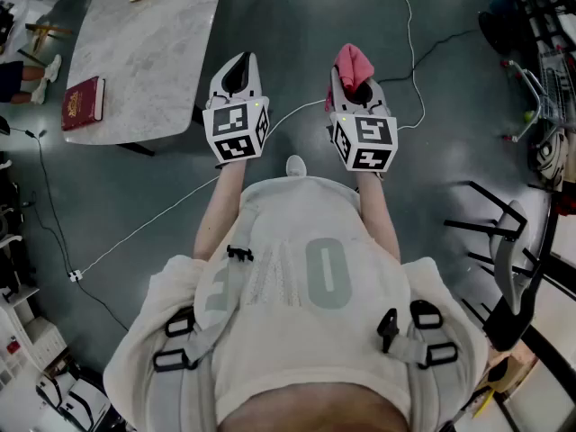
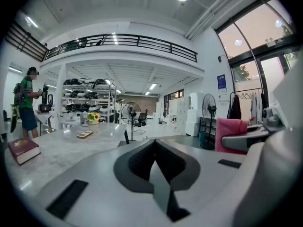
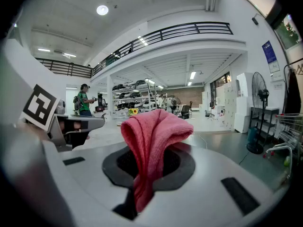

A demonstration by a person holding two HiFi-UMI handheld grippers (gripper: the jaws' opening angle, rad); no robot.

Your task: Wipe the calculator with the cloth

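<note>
One soft, floppy-looking cloth [image 1: 354,62] is bunched in the clamped right hand-held gripper [image 1: 352,83], seems a solid hold; left hand-held gripper [image 1: 238,65] is pinched together, empty.

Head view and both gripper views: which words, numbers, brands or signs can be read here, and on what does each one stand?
"O": large pale letter on the person's shirt; the letters beside it are too faint to read.
Red book: gold print on the cover, too small to read.
Blue wall sign: blurred, not readable.
Marker cubes: black-and-white patterns only, no words.
</note>
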